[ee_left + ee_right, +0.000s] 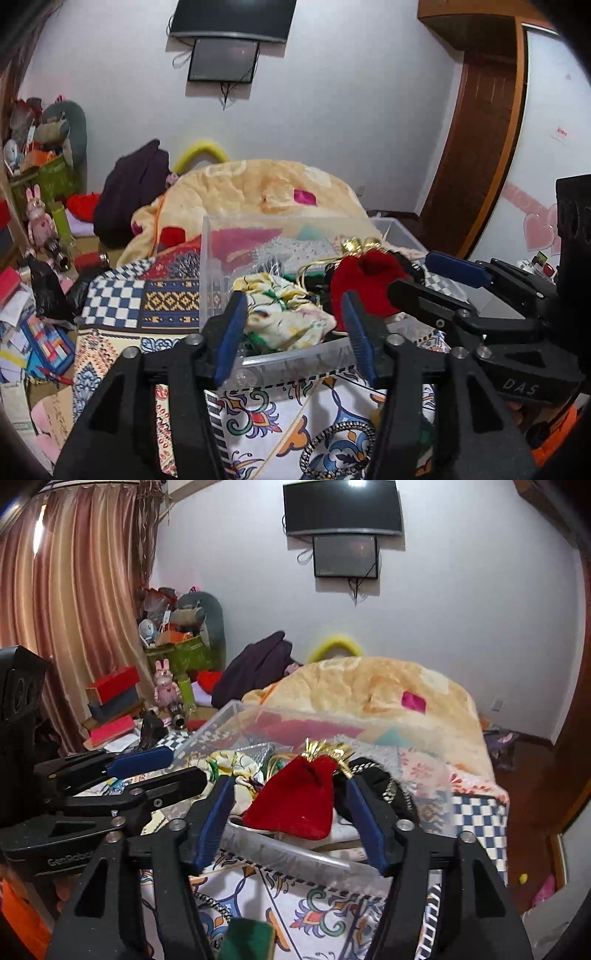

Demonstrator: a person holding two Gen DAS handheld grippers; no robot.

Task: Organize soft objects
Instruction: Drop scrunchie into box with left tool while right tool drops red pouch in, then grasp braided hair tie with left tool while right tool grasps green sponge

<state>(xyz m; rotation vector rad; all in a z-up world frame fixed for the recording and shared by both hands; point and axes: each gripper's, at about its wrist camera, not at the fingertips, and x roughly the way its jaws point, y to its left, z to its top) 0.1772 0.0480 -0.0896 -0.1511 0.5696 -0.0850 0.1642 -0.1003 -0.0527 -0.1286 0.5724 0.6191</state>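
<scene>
A patterned, multicoloured bedcover (pixel 110 306) carried a clear rectangular plastic box (pixel 295 360) holding soft items. In it a cream floral fabric bundle (pixel 284 317) lay beside a red velvet drawstring pouch with gold trim (pixel 295 801), which rested on the box's near rim. The left gripper (pixel 295 325) and right gripper (pixel 291 819) both hovered released, jaws spread, gripping nothing.
</scene>
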